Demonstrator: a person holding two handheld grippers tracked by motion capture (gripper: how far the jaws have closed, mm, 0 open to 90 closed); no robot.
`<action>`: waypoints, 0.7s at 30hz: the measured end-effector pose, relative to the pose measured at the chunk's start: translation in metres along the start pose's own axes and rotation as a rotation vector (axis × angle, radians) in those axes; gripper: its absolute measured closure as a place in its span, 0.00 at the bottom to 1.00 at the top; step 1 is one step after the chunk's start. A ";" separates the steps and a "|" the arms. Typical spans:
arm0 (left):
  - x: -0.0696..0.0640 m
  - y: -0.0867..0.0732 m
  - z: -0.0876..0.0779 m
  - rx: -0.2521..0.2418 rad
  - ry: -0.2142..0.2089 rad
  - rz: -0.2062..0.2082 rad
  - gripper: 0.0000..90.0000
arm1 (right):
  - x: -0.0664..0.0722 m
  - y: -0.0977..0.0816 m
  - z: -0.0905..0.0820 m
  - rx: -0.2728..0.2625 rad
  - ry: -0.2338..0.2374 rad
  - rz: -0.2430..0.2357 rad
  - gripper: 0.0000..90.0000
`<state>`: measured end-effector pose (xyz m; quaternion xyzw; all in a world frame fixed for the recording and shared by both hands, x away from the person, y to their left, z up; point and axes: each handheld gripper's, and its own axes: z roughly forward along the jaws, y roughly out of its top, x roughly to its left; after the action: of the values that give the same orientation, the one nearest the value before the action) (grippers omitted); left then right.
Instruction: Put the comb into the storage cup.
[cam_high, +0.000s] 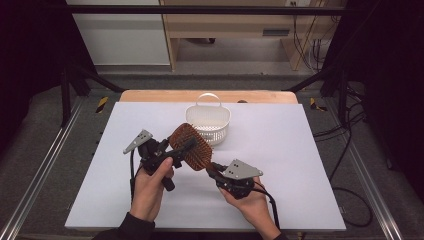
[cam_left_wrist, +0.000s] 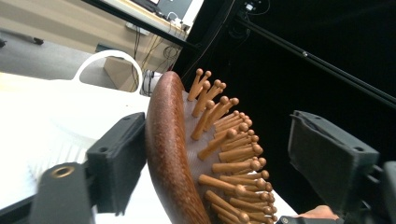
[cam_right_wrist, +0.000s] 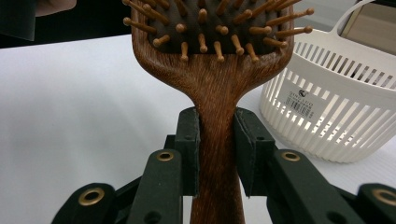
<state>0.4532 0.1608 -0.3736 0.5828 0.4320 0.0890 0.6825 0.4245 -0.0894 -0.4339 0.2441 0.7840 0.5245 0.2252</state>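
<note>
Right tool (cam_right_wrist: 217, 154): clenched on brown wooden paddle hairbrush (cam_high: 191, 146) handle, frame centre.
Left tool (cam_left_wrist: 224, 163): released, astride brush head.

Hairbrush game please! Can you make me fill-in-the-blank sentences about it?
The right gripper is shut on the wooden hairbrush by its ____.
The pins on the hairbrush are made of ____.
The white basket behind the hairbrush has one looped ____ on top.

Missing words: handle; wood; handle
</note>
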 end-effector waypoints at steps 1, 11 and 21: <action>-0.001 0.000 0.000 -0.005 0.003 0.000 0.26 | 0.000 0.000 0.000 0.000 -0.002 -0.004 0.81; 0.003 0.004 -0.005 -0.021 0.002 -0.014 0.46 | 0.002 0.001 0.000 -0.017 0.006 0.001 0.81; 0.002 0.003 0.000 0.010 0.014 -0.028 0.48 | 0.003 0.000 0.003 0.001 -0.005 0.001 0.81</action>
<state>0.4556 0.1628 -0.3715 0.5795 0.4453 0.0816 0.6777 0.4239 -0.0854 -0.4357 0.2457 0.7837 0.5235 0.2267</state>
